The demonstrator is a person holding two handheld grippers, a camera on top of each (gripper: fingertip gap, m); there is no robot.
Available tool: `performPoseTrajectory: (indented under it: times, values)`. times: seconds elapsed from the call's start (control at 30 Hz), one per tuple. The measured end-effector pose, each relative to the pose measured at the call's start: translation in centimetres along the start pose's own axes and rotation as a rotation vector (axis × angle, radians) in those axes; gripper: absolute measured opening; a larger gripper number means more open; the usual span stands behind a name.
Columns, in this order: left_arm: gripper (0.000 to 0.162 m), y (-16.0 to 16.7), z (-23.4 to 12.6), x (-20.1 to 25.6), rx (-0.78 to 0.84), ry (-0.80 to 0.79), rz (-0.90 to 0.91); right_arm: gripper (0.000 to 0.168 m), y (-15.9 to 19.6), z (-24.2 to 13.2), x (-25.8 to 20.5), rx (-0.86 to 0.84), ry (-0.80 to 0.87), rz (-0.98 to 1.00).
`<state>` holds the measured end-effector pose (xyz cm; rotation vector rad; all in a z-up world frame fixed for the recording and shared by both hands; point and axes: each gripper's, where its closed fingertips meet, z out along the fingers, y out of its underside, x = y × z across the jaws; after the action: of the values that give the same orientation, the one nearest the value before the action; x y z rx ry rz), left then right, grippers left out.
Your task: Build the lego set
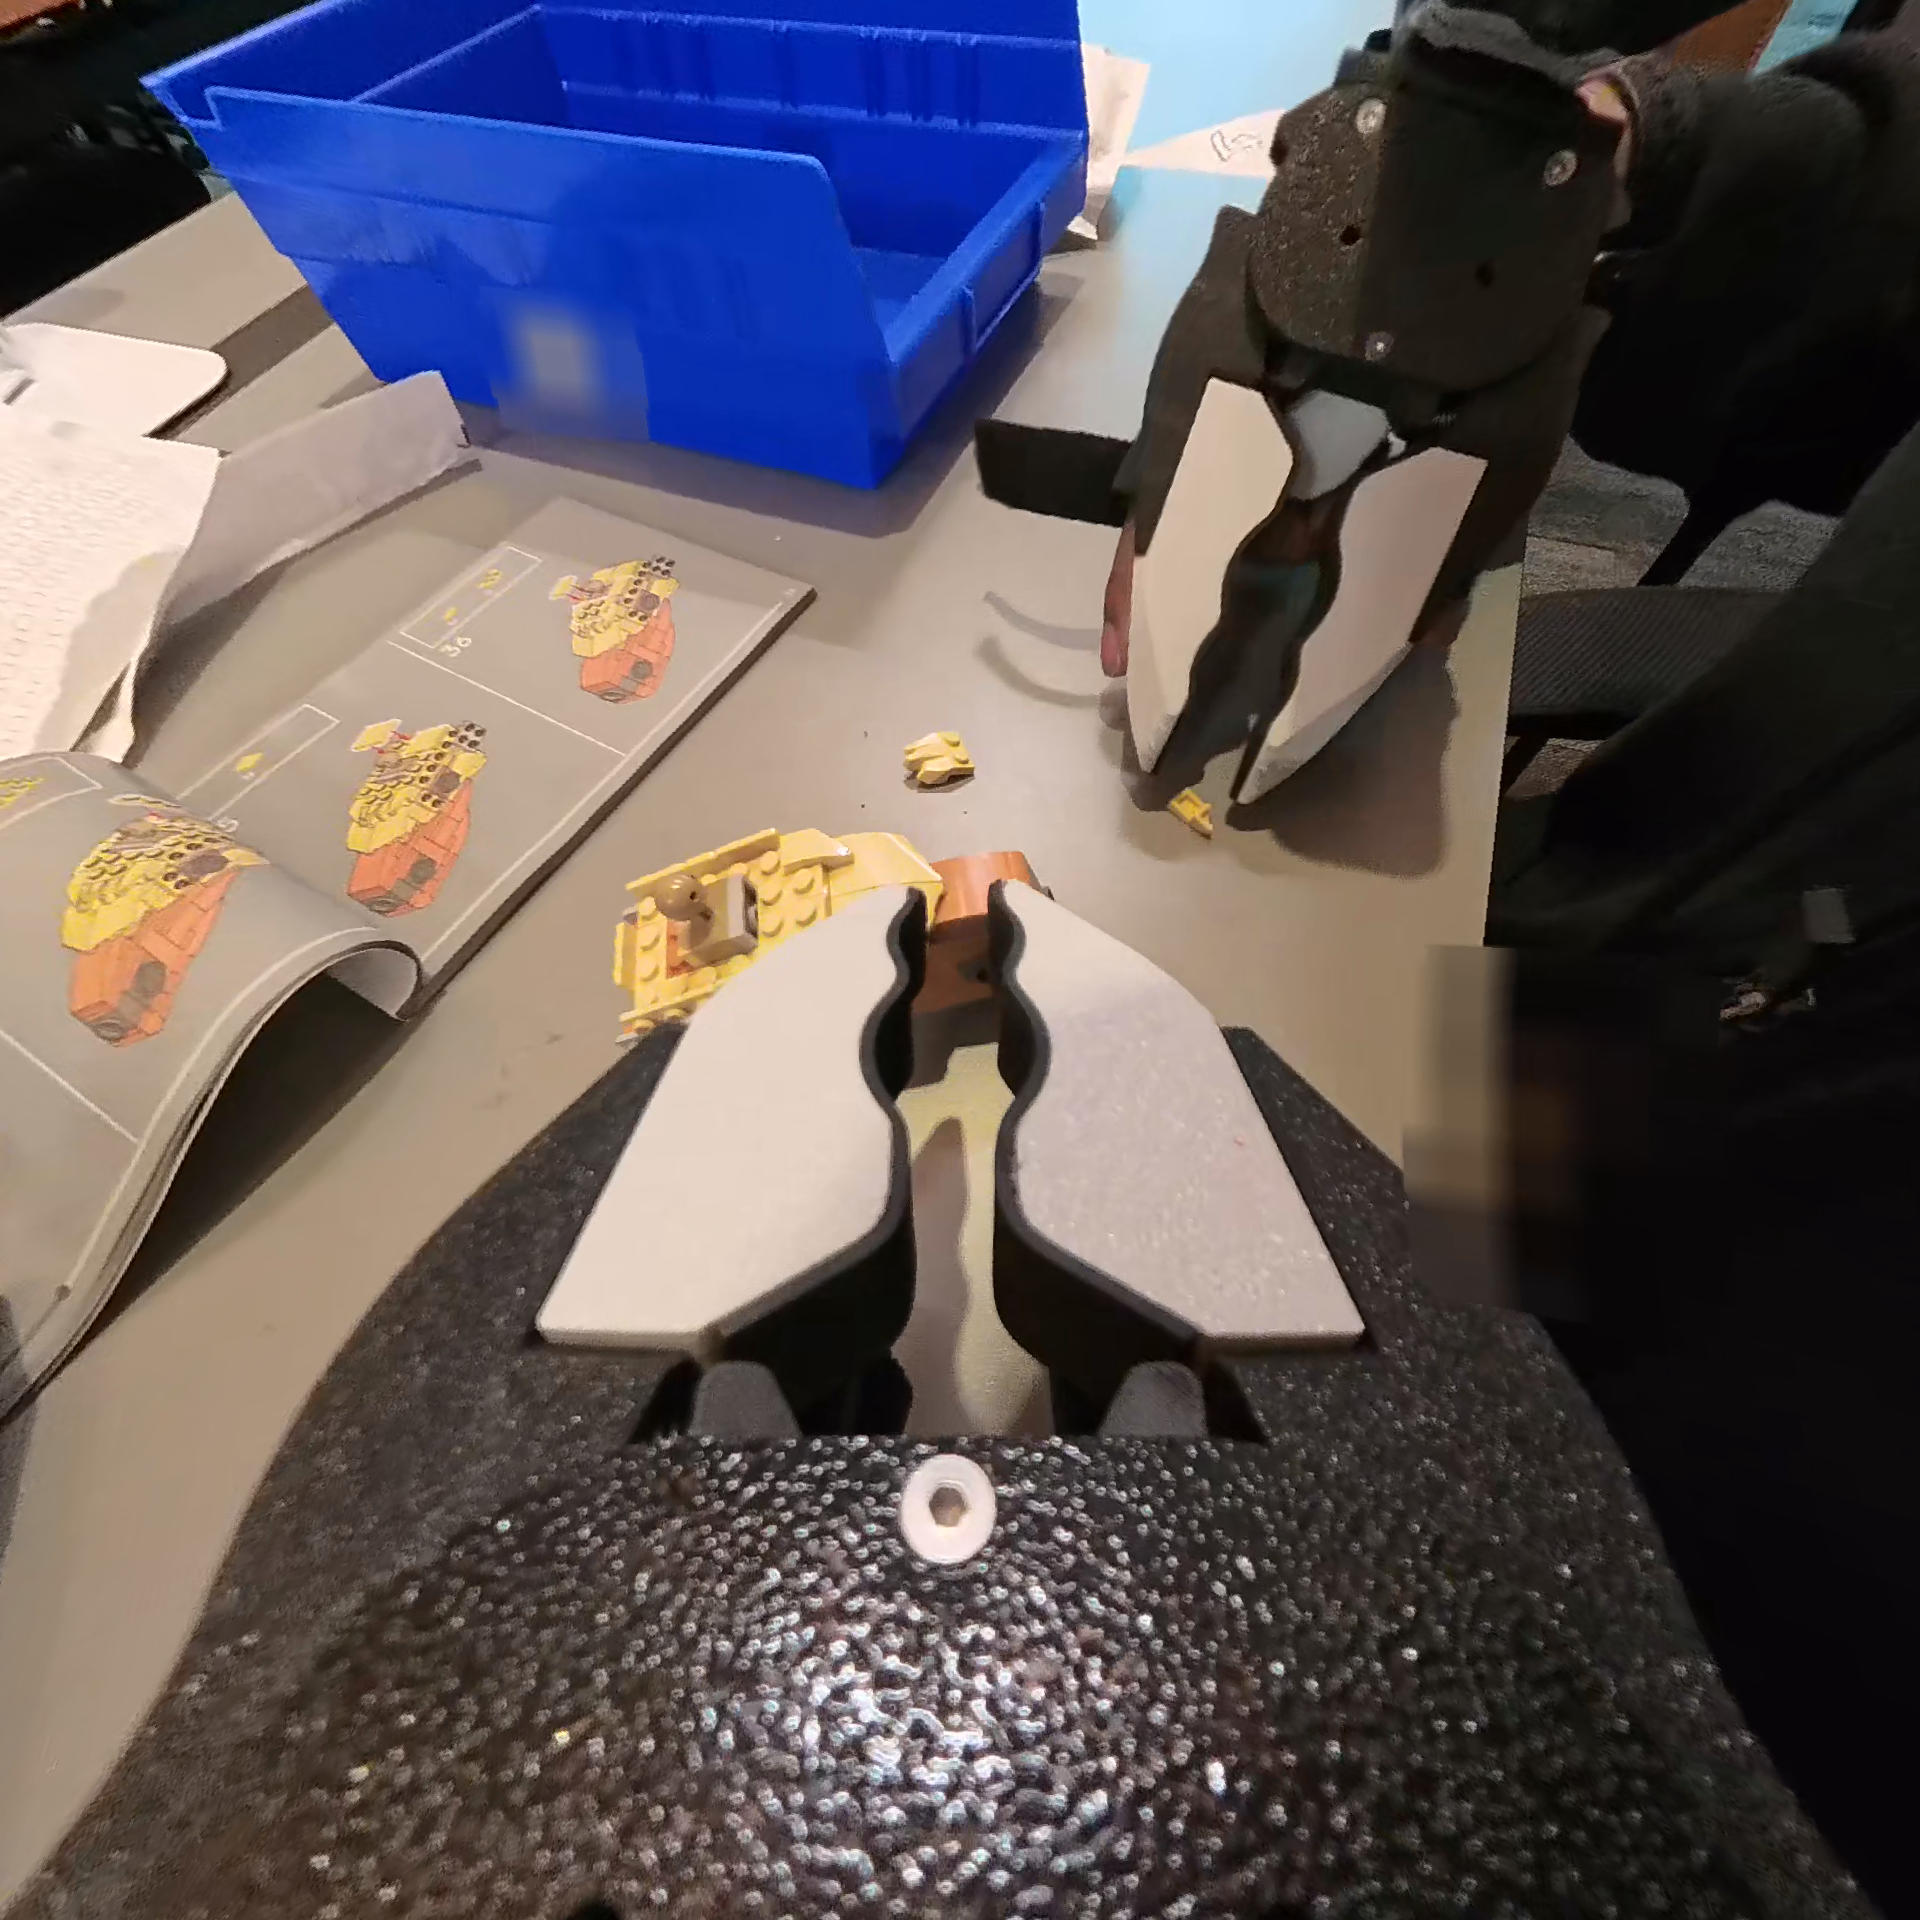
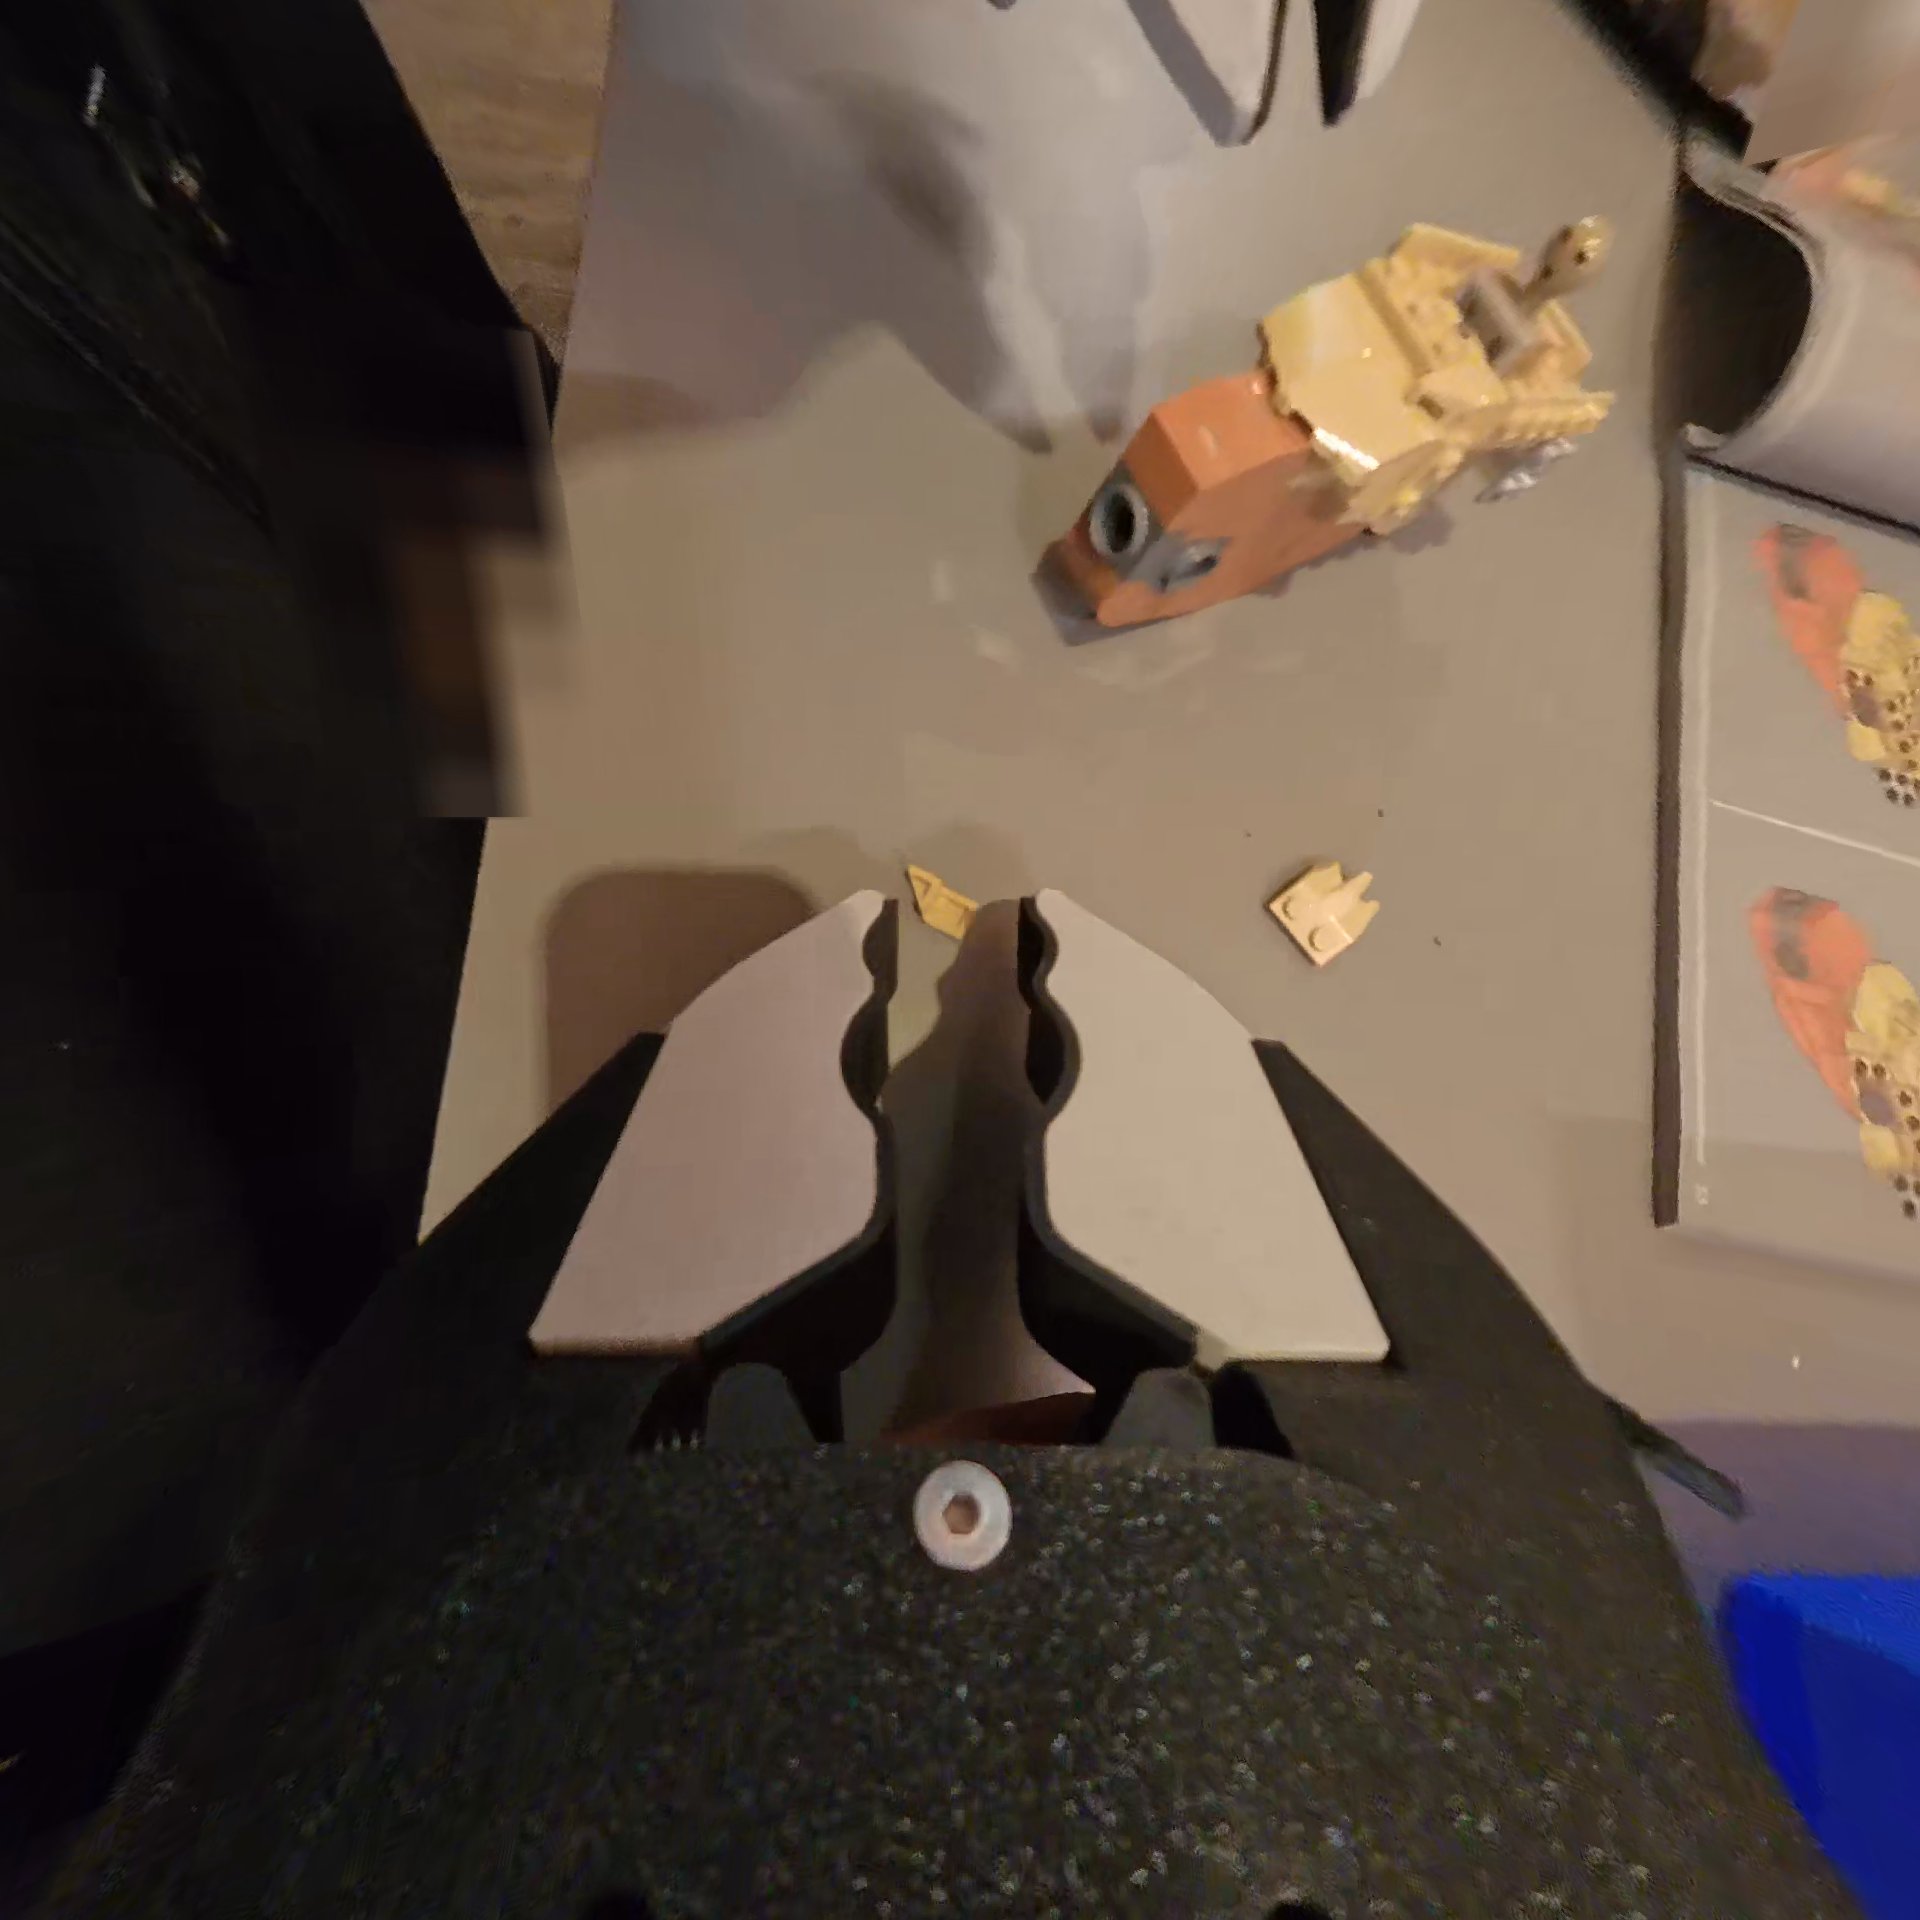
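Observation:
A part-built lego model (image 1: pixel 748 925), tan with a brown end, lies on its side on the grey table (image 1: pixel 1299 935). It also shows in the right wrist view (image 2: pixel 1320 436). My left gripper (image 1: pixel 958 906) is open and empty, its tips just over the model's brown end. My right gripper (image 2: pixel 956 906) is open and points down at the table, also seen in the left wrist view (image 1: pixel 1203 792). A small tan piece (image 2: pixel 940 902) lies on the table between its fingertips and shows in the left wrist view (image 1: pixel 1193 812) too. A second small tan piece (image 2: pixel 1322 920) lies loose nearby (image 1: pixel 940 771).
An open instruction booklet (image 1: pixel 416 779) lies left of the model, and shows in the right wrist view (image 2: pixel 1797 831). A blue bin (image 1: pixel 675 260) stands behind it. White papers lie at the far left. The table edge and a person's dark clothing (image 1: pixel 1714 727) are at the right. The gap from one gripper's tips to the other's is roughly 12 cm.

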<state>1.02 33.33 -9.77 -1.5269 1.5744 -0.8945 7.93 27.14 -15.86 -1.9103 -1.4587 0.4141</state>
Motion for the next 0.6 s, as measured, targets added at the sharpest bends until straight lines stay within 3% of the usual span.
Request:
performPoseTrajectory:
  times: [0.13, 0.2, 0.37, 0.6]
  values:
    - [0.01, 0.3, -0.2, 0.5, 0.005, -0.003, -0.008, 0.017, 0.2, 0.7, 0.1, -0.057, -0.019, -0.02]
    - [0.01, 0.3, -0.3, 0.9, 0.007, -0.004, -0.01, 0.007, 0.0, 1.0, -0.2, -0.053, -0.031, -0.019]
    - [0.01, 0.0, -0.5, 1.8, 0.042, -0.003, -0.002, 0.005, -0.7, 0.9, 0.7, 0.004, 0.004, 0.085]
    - [0.011, -2.5, 0.4, 3.2, 0.198, -0.028, 0.016, 0.001, -7.9, -2.8, 2.8, 0.615, -0.092, 0.569]
